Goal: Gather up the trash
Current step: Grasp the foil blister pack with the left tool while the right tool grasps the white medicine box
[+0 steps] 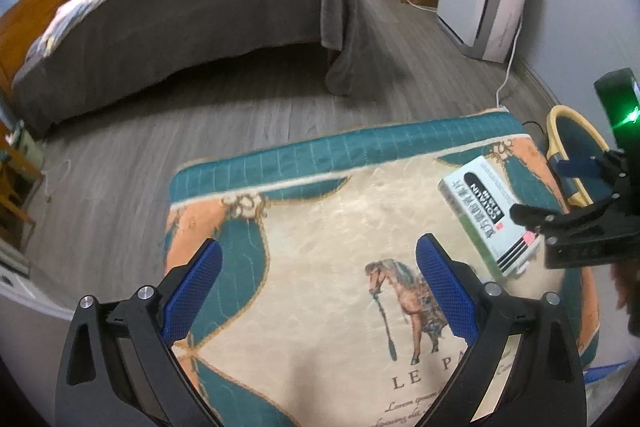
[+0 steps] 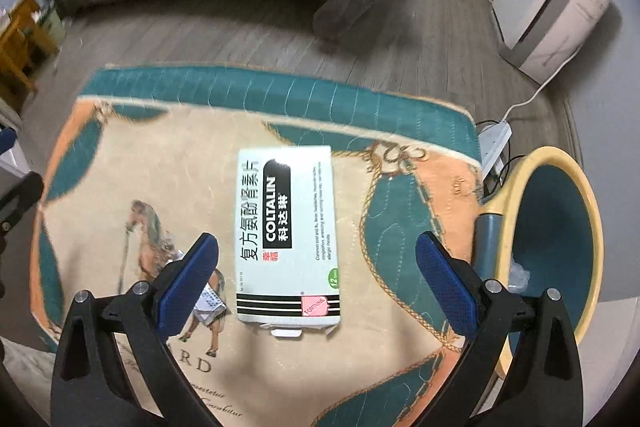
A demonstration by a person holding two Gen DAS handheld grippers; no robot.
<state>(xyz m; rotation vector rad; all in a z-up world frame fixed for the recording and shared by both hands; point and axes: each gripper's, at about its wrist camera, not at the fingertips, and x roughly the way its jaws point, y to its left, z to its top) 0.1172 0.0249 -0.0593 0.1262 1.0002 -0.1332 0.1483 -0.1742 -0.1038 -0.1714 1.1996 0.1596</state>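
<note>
Medicine box (image 2: 287, 235) flat on mat (image 2: 352, 355), centred under my right gripper (image 2: 317, 259), jaws wide to straddle it; bin (image 2: 505, 223) just beside mat for drop; left gripper (image 1: 319, 267) wide, idle.

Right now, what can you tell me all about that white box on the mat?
The box is a flat white cardboard medicine packet reading COLTALIN, with Chinese words, black stripes, a pink square and a green edge. It lies face up on the mat, an end flap slightly open. The right gripper hovers open around it, not touching.
</note>
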